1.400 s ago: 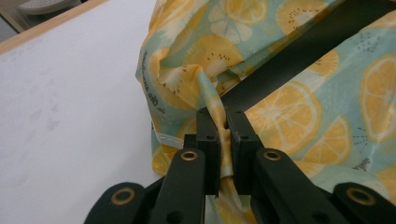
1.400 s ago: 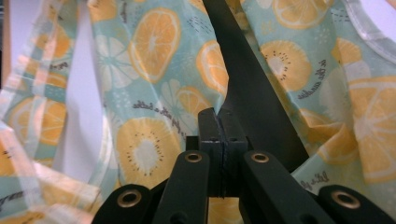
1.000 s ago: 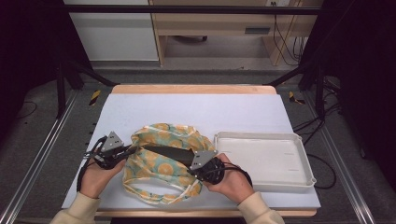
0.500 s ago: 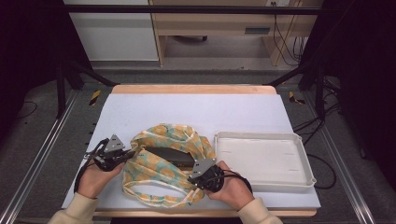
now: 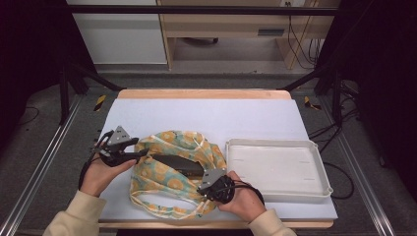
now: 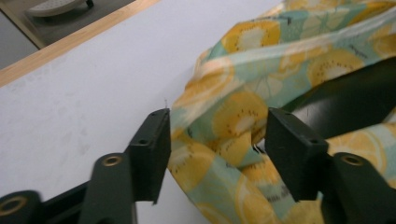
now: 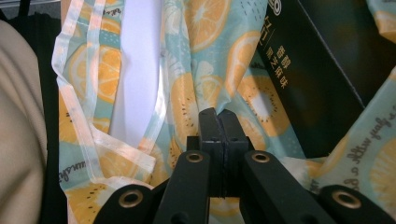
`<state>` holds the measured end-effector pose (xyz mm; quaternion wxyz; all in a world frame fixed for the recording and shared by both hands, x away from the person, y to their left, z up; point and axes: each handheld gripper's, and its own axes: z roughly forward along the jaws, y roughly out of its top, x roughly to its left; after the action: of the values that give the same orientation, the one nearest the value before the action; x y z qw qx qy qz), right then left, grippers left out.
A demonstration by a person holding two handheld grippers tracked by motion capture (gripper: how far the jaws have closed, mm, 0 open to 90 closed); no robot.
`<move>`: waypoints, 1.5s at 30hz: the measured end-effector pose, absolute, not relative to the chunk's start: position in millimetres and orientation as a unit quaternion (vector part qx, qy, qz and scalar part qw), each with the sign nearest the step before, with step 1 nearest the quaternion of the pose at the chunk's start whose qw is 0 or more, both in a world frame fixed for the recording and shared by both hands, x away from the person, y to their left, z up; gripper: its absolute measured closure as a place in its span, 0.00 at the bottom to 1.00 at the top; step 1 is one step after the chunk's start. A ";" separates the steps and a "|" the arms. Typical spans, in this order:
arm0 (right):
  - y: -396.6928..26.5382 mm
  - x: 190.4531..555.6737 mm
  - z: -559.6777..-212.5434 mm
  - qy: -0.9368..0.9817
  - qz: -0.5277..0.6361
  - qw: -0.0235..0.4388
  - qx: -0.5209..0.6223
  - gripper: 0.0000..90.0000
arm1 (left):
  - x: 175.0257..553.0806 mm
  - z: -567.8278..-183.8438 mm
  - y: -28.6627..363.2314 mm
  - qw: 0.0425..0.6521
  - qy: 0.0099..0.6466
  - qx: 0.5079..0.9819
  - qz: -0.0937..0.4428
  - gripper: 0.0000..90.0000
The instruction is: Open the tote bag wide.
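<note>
A cloth bag printed with orange and kiwi slices lies on the white table near its front edge, and a dark box sits in the bag's open mouth. My left gripper is at the bag's left rim. Its jaws have just been opening and now stand apart in the left gripper view, with a loose fold of the bag between the pads and the box behind. My right gripper is shut on the bag's cloth, beside the box.
An empty white tray stands to the right of the bag, close to my right hand. The bag's long handles trail toward the table's front edge. A cream sleeve shows at the left of the right gripper view.
My left gripper's jaws have opened and let go of the bag's left rim, and the hand has lifted a little. The right hand has stayed where it was, still shut.
</note>
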<state>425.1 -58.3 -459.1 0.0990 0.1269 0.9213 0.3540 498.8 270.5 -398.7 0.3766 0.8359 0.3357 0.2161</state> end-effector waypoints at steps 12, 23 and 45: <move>-62.0 425.6 -457.9 0.916 0.369 0.100 0.123 1.00 | 521.7 -416.1 255.8 0.330 0.336 0.864 0.176 0.38; -62.9 423.8 -456.3 0.917 0.368 0.094 0.122 1.00 | 526.0 -411.5 249.7 0.304 0.331 0.872 0.196 0.98; -64.4 411.4 -460.7 0.933 0.336 0.073 0.104 1.00 | 545.0 -409.4 271.2 0.293 0.367 0.852 0.233 1.00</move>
<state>411.4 -64.4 -460.7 0.0730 0.1037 0.9332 0.3363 545.0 271.2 -409.4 0.2929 0.8515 0.3669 0.2335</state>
